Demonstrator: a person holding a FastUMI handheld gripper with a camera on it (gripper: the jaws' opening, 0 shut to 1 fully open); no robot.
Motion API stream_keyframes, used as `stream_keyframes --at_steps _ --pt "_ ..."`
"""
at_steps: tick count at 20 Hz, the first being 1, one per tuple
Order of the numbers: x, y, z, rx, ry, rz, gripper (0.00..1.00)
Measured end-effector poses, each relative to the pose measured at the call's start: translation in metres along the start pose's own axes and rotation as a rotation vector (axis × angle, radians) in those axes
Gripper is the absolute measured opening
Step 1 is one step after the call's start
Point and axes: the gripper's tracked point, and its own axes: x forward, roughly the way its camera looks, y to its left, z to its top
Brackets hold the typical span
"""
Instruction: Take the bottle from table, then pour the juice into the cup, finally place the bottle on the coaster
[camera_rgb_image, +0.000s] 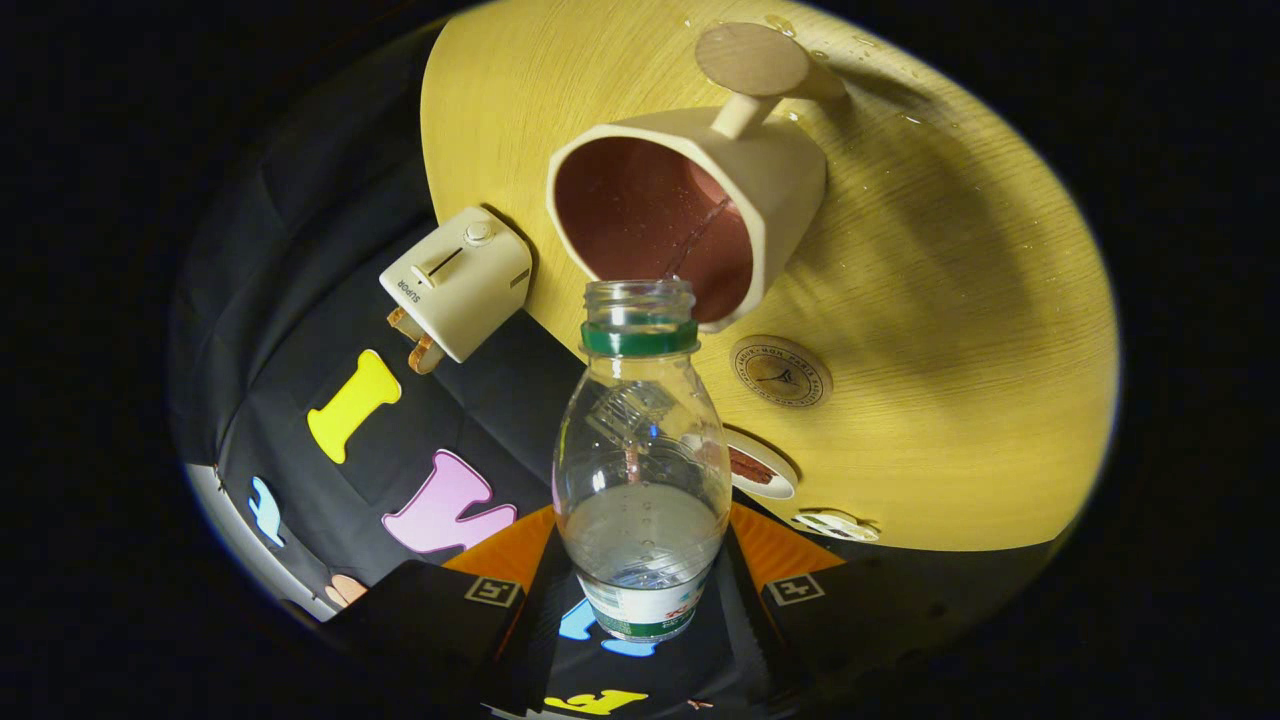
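Bottle (641, 470) clamped between the jaws, mouth at cup (690, 215).

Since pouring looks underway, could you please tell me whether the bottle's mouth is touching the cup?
Cannot tell: in the gripper view the bottle mouth overlaps the cup rim, so neither contact nor gap shows.

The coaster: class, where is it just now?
In the gripper view the coaster lies on the yellow table, just beyond the neck of the bottle held between the fingers, beside the cup.
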Motion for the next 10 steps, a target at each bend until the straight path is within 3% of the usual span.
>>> stream_keyframes --at_steps 10 --pt "-0.0030 0.0021 -0.0065 0.008 0.011 0.020 0.74"
